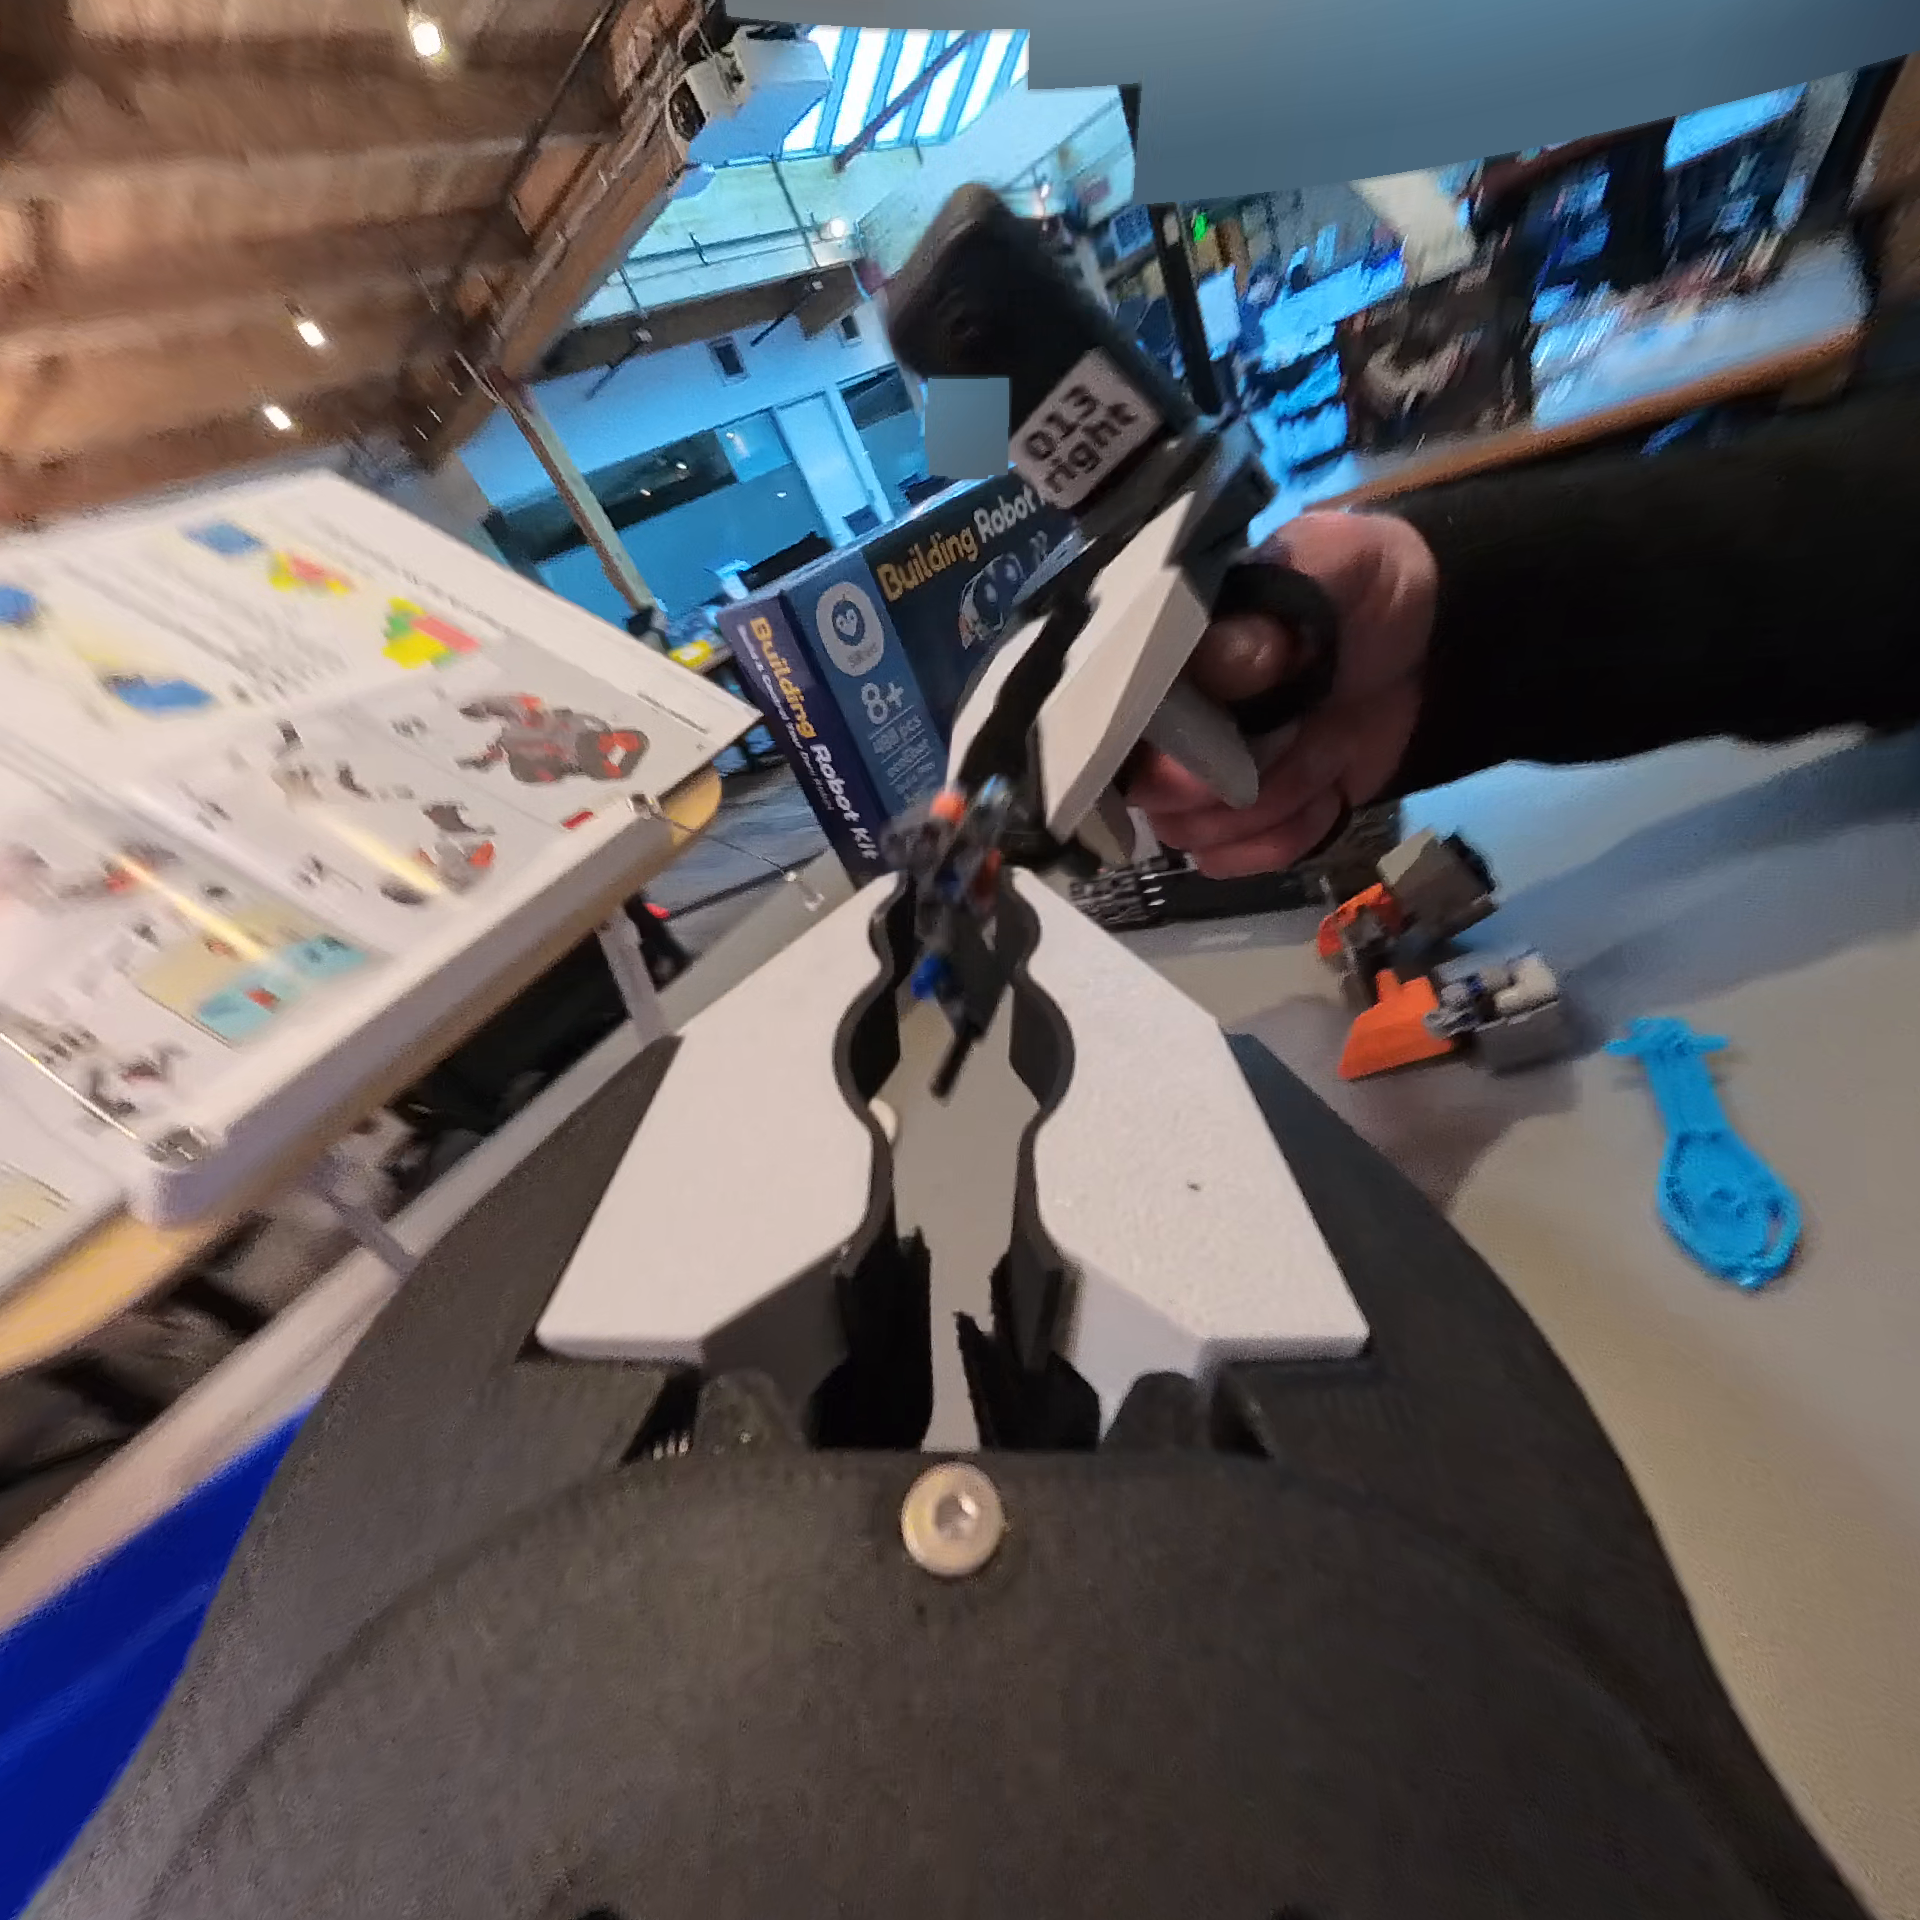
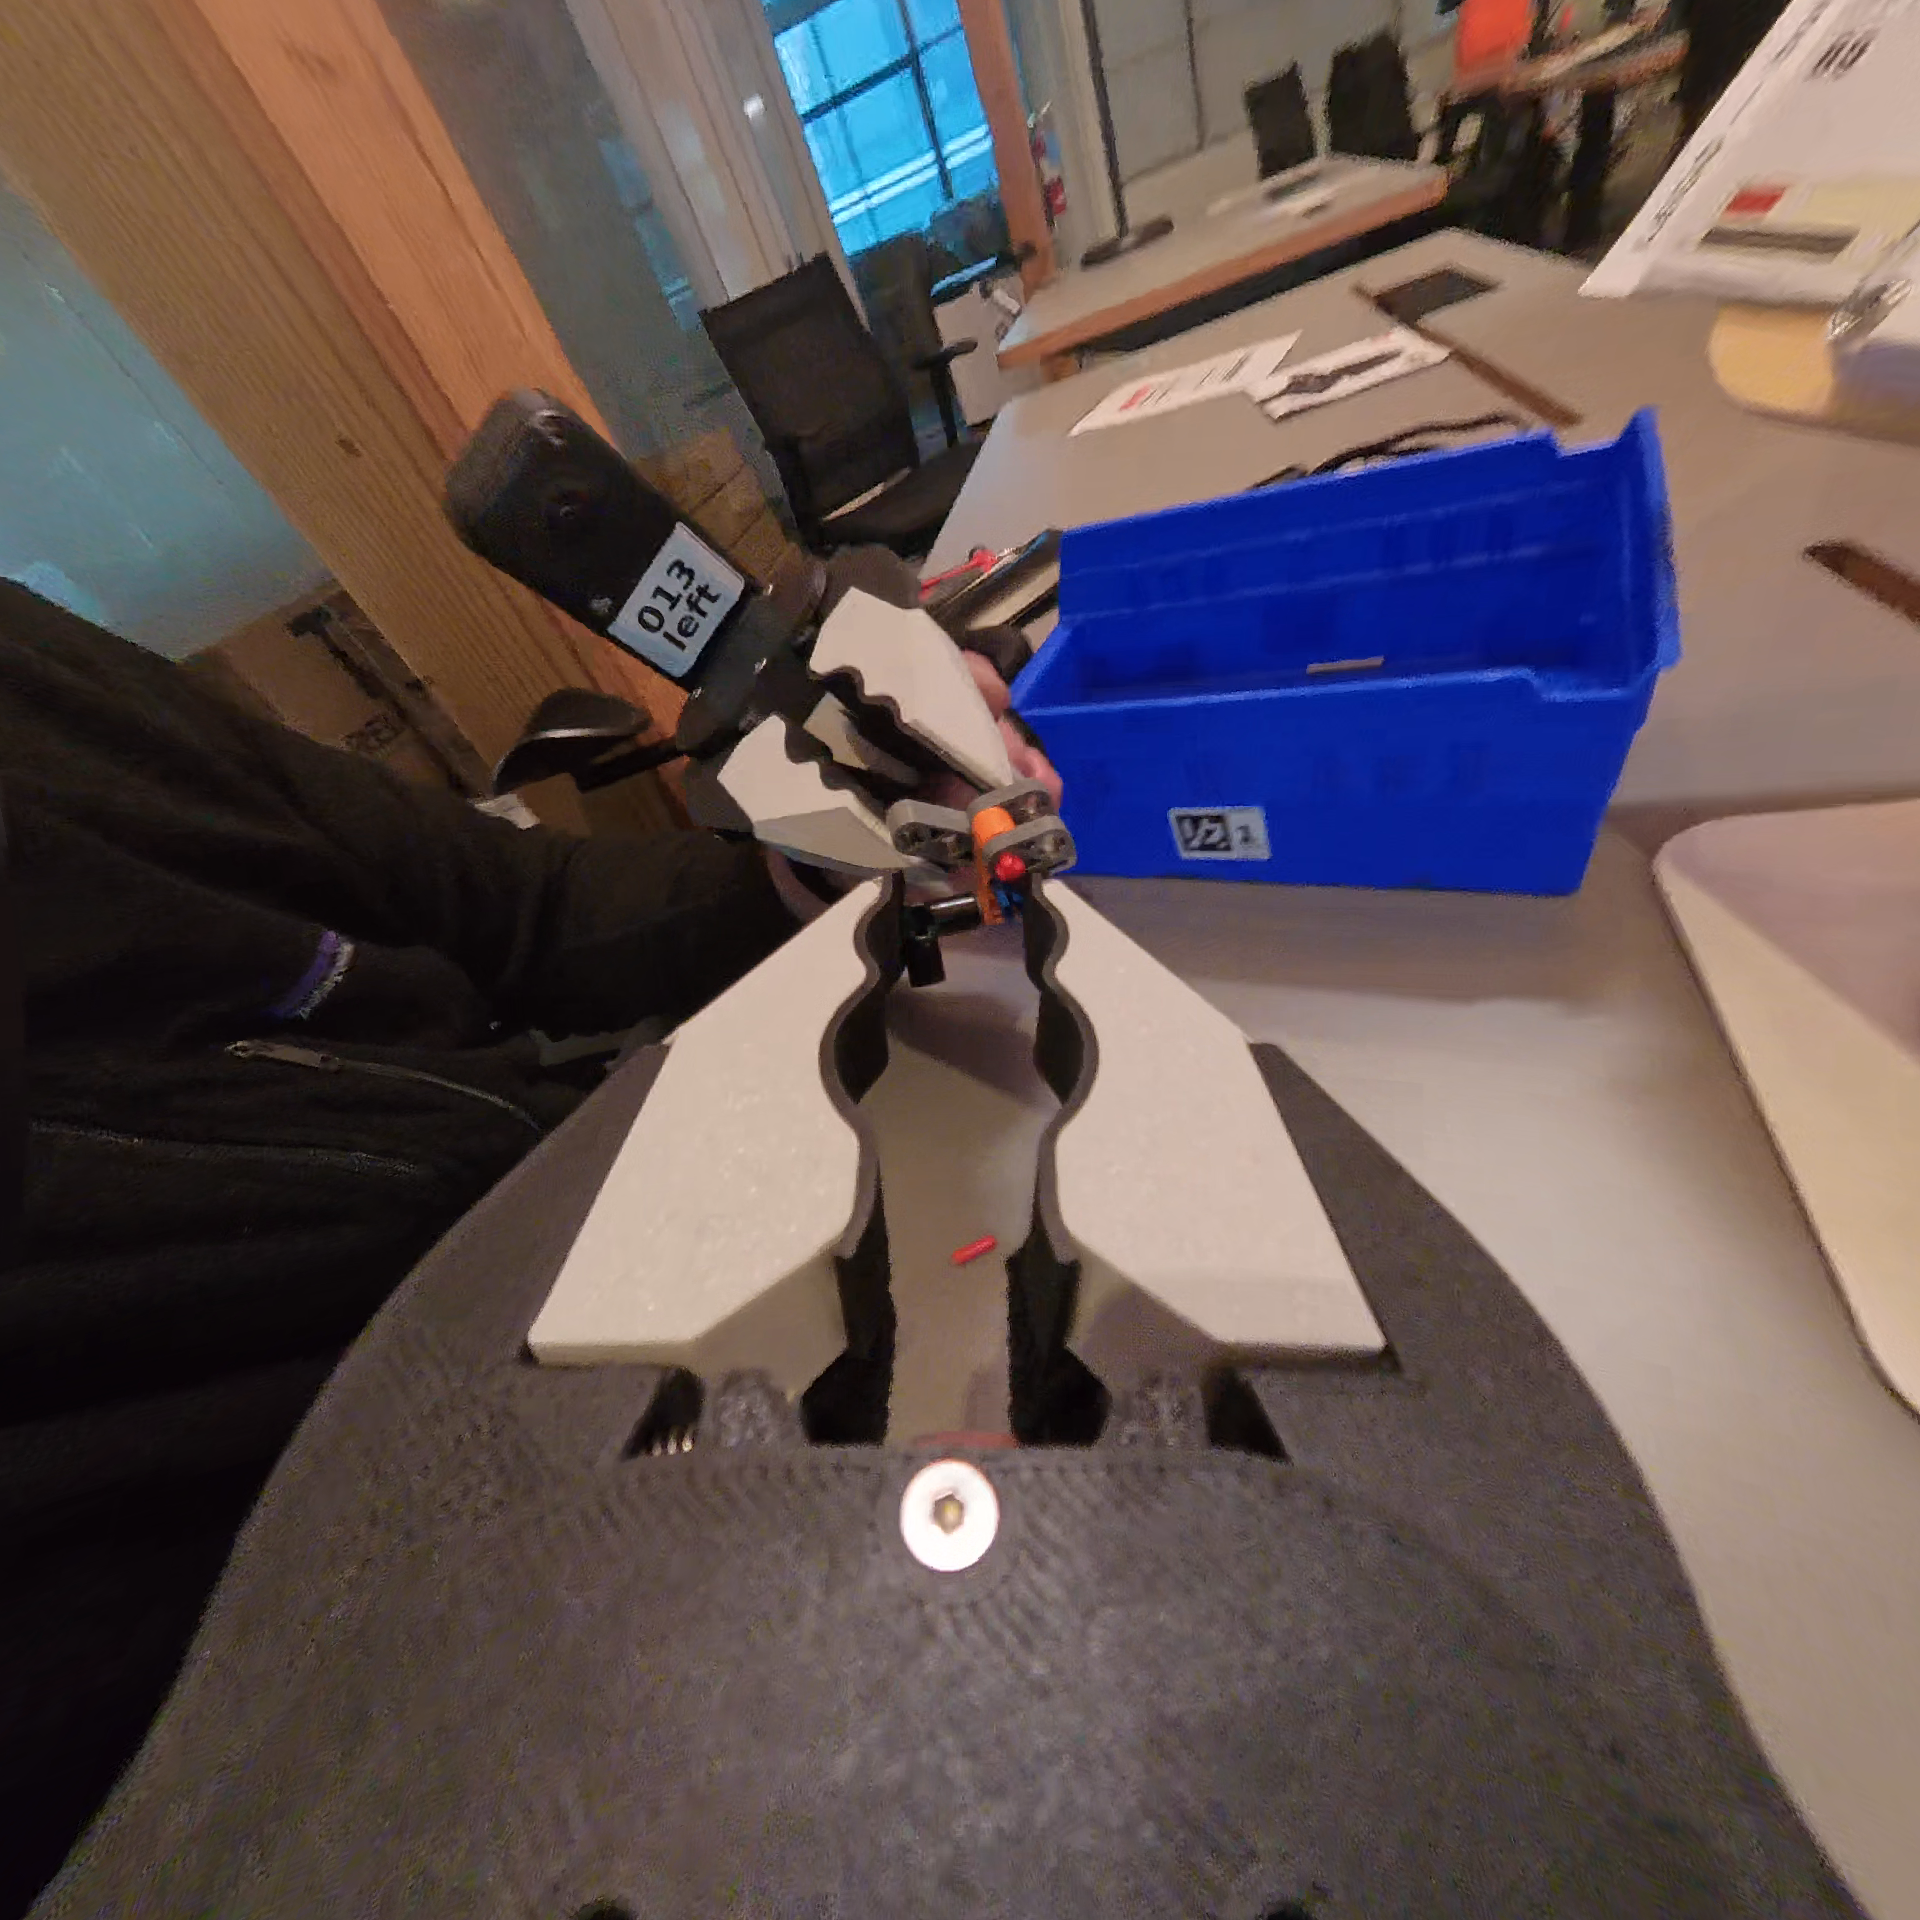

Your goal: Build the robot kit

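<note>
Leftmost in the left wrist view, an open white instruction booklet with coloured assembly drawings sits propped on a stand, and behind it a dark blue cardboard kit box stands upright. At centre, the left gripper has its jaws nearly closed on a small assembly of grey, black, orange and blue plastic building pieces, gripped near the fingertips. The right gripper, held in a hand, meets the same assembly from the far side; the right wrist view shows its own jaws narrowed around the lower black-and-orange part, seemingly clamping it. So the assembly hangs above the grey tabletop, between both tools.

It looks light and rigid, yet its push-fit joints could pop apart if twisted; the stiff grey beams seem the safer place to grip, not the thin pins.

Farther right lie an orange-and-grey partly built module and a flat light-blue plastic tool. A bright blue plastic bin stands close behind the grippers.
</note>
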Available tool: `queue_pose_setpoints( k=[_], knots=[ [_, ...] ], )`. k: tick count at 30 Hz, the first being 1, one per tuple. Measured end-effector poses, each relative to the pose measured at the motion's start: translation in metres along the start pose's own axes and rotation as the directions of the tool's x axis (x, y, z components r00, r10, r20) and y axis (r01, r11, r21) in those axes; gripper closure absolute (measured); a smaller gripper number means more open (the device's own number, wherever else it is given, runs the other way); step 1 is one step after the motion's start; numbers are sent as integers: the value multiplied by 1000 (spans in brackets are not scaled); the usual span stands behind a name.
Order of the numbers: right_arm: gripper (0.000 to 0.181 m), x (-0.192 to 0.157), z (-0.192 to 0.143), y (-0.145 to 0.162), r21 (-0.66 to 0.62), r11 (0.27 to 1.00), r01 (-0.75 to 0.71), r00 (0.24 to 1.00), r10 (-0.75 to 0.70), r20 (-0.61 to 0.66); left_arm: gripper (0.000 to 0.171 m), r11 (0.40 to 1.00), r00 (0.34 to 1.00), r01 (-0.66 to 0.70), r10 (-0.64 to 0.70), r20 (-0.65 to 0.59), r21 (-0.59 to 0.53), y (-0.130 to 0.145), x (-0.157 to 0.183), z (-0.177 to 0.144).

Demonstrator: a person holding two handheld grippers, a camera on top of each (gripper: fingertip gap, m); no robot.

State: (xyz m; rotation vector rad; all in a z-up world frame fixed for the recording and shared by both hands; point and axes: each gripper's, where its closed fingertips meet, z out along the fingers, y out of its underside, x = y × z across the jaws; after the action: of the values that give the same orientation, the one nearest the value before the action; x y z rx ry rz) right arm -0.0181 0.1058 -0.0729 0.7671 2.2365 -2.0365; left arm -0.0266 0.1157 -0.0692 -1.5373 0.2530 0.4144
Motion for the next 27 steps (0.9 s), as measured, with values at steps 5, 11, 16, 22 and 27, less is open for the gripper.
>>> queue_pose_setpoints(
  k=[5, 11, 16, 22, 27],
  knots=[
    [159, -4, 3, 6, -32, 996, -84, 995, 86, 51, 162, 986, 990, -143, 144, 10, -84, 7, 7, 3],
    [158, -9, -1, -6, 51, 992, -119, 986, 112, 122, 164, 992, 993, -114, 115, 28, -46, -1, 4, 1],
    [159, -10, -3, -10, 112, 977, -180, 968, 156, 199, 165, 986, 985, -162, 164, 48, -40, -5, 3, -2],
    [168, -7, -13, -18, 182, 957, -228, 951, 178, 254, 165, 985, 983, -174, 174, 54, -9, -14, 5, -7],
    [168, -14, 1, -12, 142, 966, -216, 954, 178, 242, 165, 982, 981, -191, 190, 36, 4, -18, 12, -7]
  ],
)
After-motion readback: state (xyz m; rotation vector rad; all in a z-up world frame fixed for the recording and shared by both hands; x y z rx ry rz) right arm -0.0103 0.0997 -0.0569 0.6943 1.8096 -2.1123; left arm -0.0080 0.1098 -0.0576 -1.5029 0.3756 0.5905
